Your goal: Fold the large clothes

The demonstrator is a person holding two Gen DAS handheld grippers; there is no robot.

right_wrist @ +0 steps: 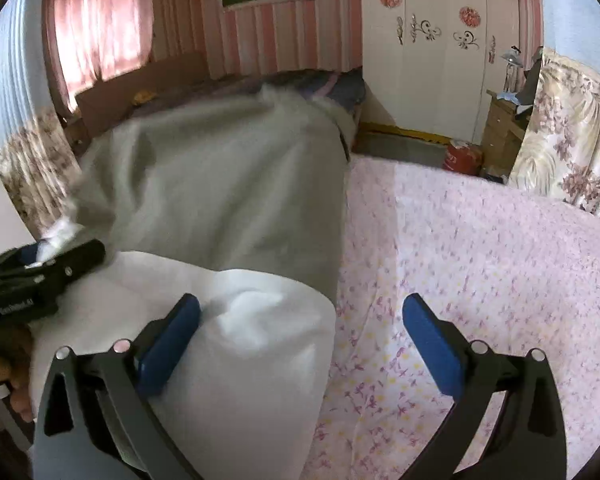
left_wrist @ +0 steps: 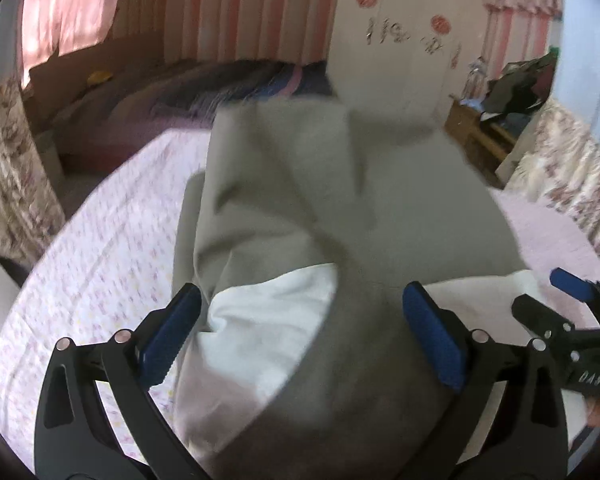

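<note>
A large grey garment (left_wrist: 340,200) with a white inner layer (left_wrist: 268,320) lies bunched on the floral bedsheet (left_wrist: 92,264). My left gripper (left_wrist: 300,336) is open, its blue pads either side of the garment's near end, not clamped on it. My right gripper (right_wrist: 300,340) is open above the garment's right edge; the white layer (right_wrist: 240,340) lies by its left pad and the bedsheet (right_wrist: 480,260) under its right pad. The grey garment (right_wrist: 228,184) stretches away to the left. The right gripper also shows in the left wrist view (left_wrist: 572,308), and the left gripper's body shows at the left edge of the right wrist view.
A second bed with dark bedding (left_wrist: 188,92) lies behind. A white wardrobe (right_wrist: 440,48) stands at the back right, a wooden cabinet (right_wrist: 500,128) beside it. Floral curtains (right_wrist: 568,140) hang at the right. A red object (right_wrist: 462,156) sits on the floor.
</note>
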